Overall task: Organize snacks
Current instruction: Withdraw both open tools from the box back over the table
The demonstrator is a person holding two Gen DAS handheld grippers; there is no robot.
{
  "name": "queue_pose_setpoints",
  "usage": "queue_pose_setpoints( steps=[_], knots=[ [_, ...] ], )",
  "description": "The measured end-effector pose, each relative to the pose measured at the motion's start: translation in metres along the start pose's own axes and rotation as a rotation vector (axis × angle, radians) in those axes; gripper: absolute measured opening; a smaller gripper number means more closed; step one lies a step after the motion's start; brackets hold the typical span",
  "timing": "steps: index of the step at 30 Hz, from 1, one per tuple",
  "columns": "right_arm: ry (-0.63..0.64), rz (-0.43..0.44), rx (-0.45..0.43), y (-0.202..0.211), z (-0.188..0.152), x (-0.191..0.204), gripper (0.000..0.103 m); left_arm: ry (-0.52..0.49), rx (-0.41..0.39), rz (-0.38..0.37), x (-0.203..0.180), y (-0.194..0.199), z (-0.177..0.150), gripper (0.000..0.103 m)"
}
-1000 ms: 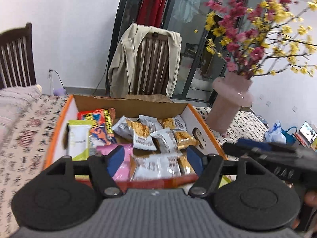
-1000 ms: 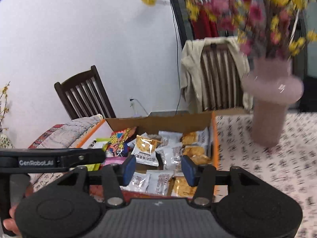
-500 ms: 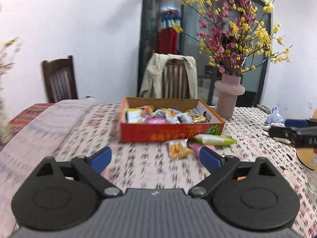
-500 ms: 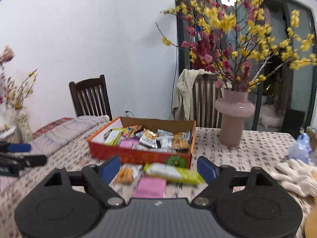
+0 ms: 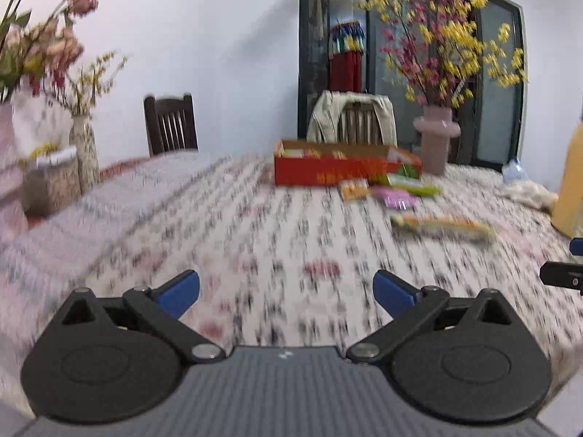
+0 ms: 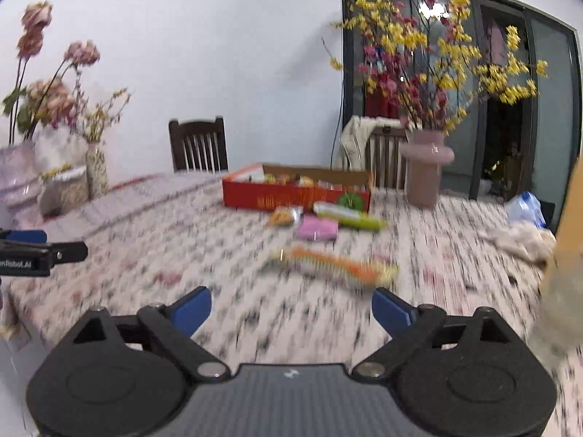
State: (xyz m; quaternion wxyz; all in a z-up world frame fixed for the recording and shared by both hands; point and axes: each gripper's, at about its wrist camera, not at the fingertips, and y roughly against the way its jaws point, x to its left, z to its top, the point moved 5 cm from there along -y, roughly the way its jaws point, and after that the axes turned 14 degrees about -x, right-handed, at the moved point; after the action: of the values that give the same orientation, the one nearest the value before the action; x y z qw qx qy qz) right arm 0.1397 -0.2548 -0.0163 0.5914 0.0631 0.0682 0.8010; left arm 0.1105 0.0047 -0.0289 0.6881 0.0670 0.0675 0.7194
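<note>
Both grippers stand over the near part of the patterned tablecloth [image 5: 277,225], well apart from the snacks. The left gripper [image 5: 286,291] has its blue pads spread wide with only cloth between them; its jaws have just been opening. The right gripper [image 6: 291,307] is likewise wide apart and holds nothing, its jaws also having just been opening. The red snack box [image 5: 328,171] sits far across the table, beside a pink vase [image 5: 435,138] of yellow and red blossom, with packets showing above its rim. Four packets lie loose on the cloth in front of the box: a small orange packet [image 5: 353,189], a pink packet [image 5: 397,198], a long green packet [image 5: 415,184] touching the box's front, and, nearer the grippers, a long orange-striped packet [image 5: 441,227], blurred. In the left view this striped packet lies ahead and to the right of the pads; in the right view it [image 6: 335,264] lies just beyond the right-hand pad, closest of all the snacks. The right view alone shows the left gripper's arm at its left edge and a clearer look into the box; the left view catches only a sliver of the right gripper at its right edge, plus a yellow object [image 5: 570,182] at the table's right side.
</note>
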Motion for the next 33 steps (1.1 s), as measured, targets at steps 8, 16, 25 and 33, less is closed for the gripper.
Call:
queue_pose_setpoints(
  steps=[8,16,25,33],
  knots=[
    [-0.062,-0.033,0.033,0.059,-0.042,0.009,0.095,0.015,0.074,-0.106,-0.021,0.012,-0.022,0.103],
    [-0.109,-0.099,0.057,0.054,-0.052,-0.014,0.095,0.032,0.120,-0.108,-0.024,0.003,-0.029,0.103],
    [-0.117,-0.114,0.055,0.034,-0.047,-0.024,0.095,0.030,0.146,-0.102,-0.025,-0.021,-0.026,0.103],
    [-0.105,-0.111,0.058,0.001,-0.033,-0.030,0.095,0.047,0.163,-0.103,-0.024,-0.056,-0.012,0.103]
  ],
)
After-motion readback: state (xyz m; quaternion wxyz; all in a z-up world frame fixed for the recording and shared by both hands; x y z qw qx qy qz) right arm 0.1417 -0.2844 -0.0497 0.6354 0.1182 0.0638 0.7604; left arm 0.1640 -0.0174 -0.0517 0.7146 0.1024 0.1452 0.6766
